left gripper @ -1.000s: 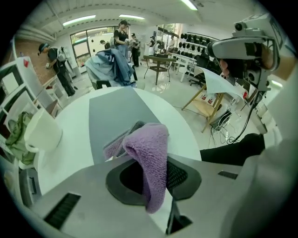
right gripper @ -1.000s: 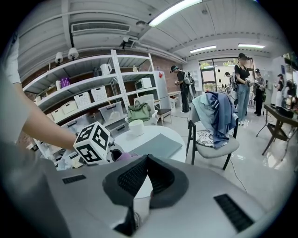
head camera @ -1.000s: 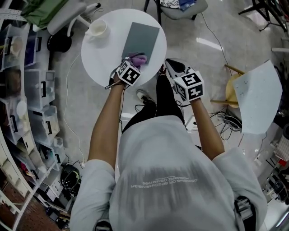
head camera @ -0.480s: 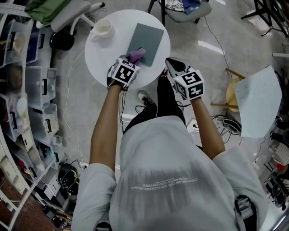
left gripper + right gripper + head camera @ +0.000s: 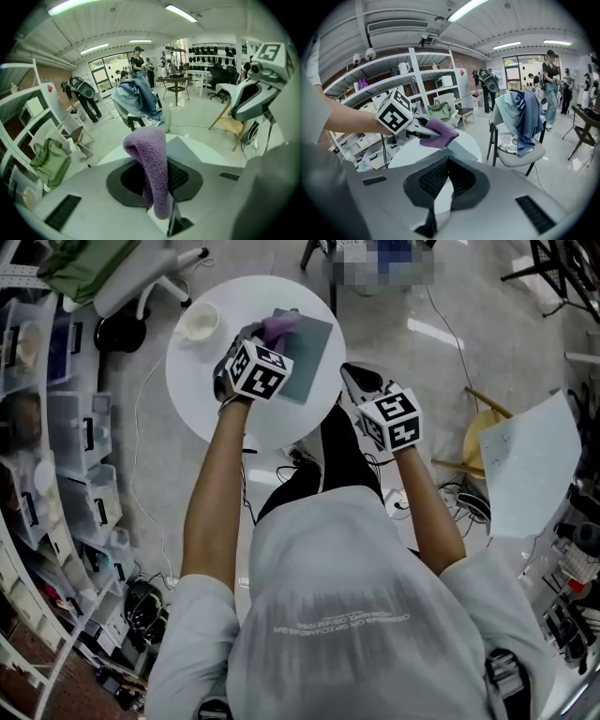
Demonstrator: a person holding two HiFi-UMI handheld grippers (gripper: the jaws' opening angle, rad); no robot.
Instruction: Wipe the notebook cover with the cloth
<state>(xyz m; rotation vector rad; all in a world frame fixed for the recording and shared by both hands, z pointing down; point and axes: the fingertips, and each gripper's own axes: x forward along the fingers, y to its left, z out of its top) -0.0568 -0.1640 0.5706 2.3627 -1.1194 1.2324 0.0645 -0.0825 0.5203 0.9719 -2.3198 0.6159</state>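
On the round white table [image 5: 202,390], the grey notebook [image 5: 315,348] is lying flat while the left gripper [image 5: 263,337] is clamping the purple cloth [image 5: 277,327] over the notebook's far corner and the right gripper [image 5: 352,377] is hovering off the table's edge, jaws pressed together on nothing.

The worktop [image 5: 202,399] is bare across its near and left parts. A cup [image 5: 201,322] stands at the far left, near the left gripper [image 5: 267,334], with a gap between them. A chair [image 5: 375,263] stands beyond the far edge.
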